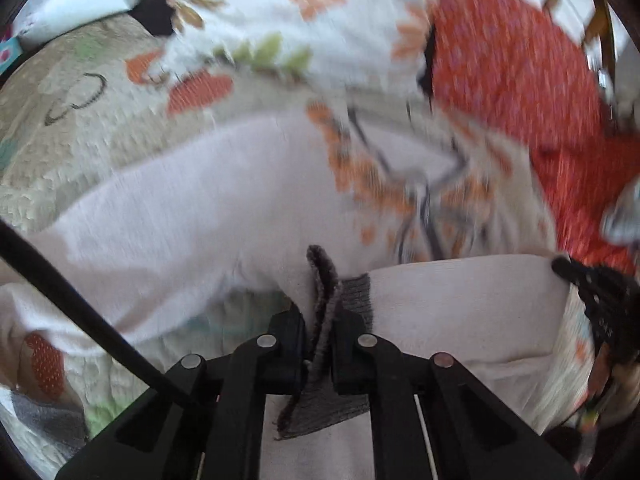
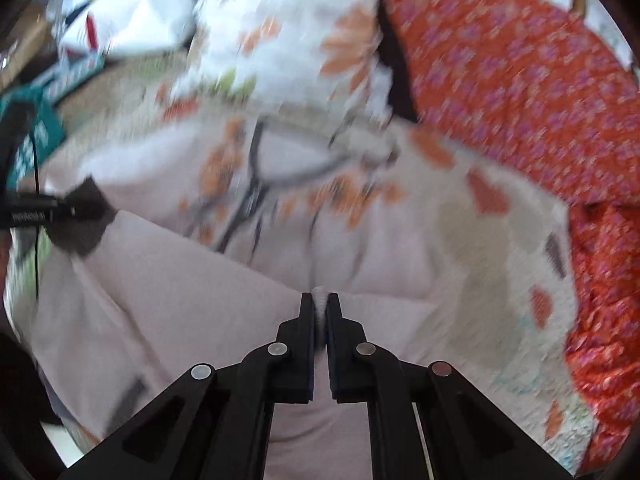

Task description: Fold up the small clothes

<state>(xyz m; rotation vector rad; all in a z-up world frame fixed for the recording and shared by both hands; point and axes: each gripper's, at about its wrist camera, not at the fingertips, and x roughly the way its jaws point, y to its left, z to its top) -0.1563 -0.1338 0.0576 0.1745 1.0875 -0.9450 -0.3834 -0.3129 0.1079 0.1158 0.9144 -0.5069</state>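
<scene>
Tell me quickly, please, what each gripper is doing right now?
Left gripper: shut on the pink garment's grey cuff.
Right gripper: shut on the pink garment.

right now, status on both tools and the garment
Left tool shut on grey cuff. Right tool shut on pink garment fold. Garment stretched between them, nothing blocking.

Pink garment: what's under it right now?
Around the pink garment lies a quilted patterned bedspread, so it likely continues beneath. Both tongs, left and right, pinch its edges. Anything else under it is covered.
</scene>
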